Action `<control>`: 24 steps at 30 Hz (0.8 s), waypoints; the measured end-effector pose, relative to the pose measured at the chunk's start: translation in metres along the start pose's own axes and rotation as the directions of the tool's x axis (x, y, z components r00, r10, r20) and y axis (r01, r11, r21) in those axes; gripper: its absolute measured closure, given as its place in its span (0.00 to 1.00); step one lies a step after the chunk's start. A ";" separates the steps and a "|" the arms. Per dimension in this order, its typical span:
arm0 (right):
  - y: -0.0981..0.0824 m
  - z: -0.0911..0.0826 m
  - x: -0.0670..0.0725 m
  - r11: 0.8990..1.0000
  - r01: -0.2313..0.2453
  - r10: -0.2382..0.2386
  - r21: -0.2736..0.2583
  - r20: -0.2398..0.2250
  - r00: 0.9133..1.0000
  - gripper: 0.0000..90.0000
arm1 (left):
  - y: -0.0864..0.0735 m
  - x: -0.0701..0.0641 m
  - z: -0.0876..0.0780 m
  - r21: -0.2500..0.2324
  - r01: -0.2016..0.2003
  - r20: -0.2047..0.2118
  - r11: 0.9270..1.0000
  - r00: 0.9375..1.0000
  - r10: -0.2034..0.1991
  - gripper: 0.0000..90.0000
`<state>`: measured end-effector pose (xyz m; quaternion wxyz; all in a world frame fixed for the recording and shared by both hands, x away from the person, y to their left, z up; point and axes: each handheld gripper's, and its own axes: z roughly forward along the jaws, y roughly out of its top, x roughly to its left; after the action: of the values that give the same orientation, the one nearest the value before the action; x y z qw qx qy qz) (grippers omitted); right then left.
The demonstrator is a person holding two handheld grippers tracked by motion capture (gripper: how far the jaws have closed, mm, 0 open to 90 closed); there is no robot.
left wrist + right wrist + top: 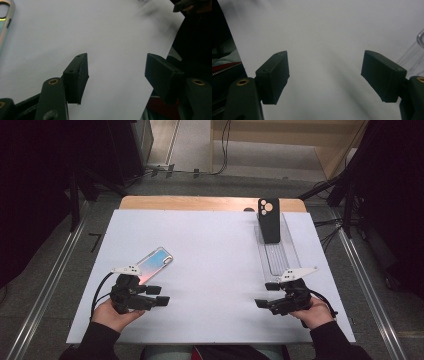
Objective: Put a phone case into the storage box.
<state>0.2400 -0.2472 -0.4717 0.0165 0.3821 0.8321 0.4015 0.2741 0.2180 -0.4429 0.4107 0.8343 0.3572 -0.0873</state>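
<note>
Jaws of left gripper stand apart w/ nothing between them, only bare white table beyond. Right gripper likewise wide, empty. Iridescent phone case lies flat just beyond left gripper, not touched. Black phone case rests on clear tray, well apart from right gripper.

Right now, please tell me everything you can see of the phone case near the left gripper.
The phone case is iridescent, pale blue fading to pink, with a silvery rim and a camera cutout at its far end. It looks like glossy plastic. It lies flat and diagonal on the white table, just beyond the left gripper, whose fingers do not touch it.
</note>
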 end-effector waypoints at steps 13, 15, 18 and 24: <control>0.000 0.000 -0.002 1.000 -0.004 0.004 0.003 0.001 1.000 0.23 | 0.006 0.014 -0.004 -0.037 -0.027 -0.024 0.999 0.999 0.026 0.32; 0.000 0.000 -0.002 1.000 -0.005 0.005 0.003 0.000 1.000 0.23 | 0.009 0.016 -0.005 -0.054 -0.028 -0.046 0.998 0.999 0.026 0.27; 0.000 0.000 -0.002 1.000 -0.005 0.005 0.004 0.001 1.000 0.23 | 0.014 0.020 -0.004 -0.062 -0.056 -0.077 0.996 0.996 0.051 0.27; 0.000 0.000 -0.002 1.000 -0.008 0.008 0.003 0.005 1.000 0.23 | 0.021 0.032 -0.003 -0.065 -0.053 -0.086 0.996 0.995 0.047 0.27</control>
<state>0.2415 -0.2487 -0.4728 0.0163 0.3867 0.8312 0.3992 0.3112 0.2288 -0.4418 0.4251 0.8316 0.3561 -0.0296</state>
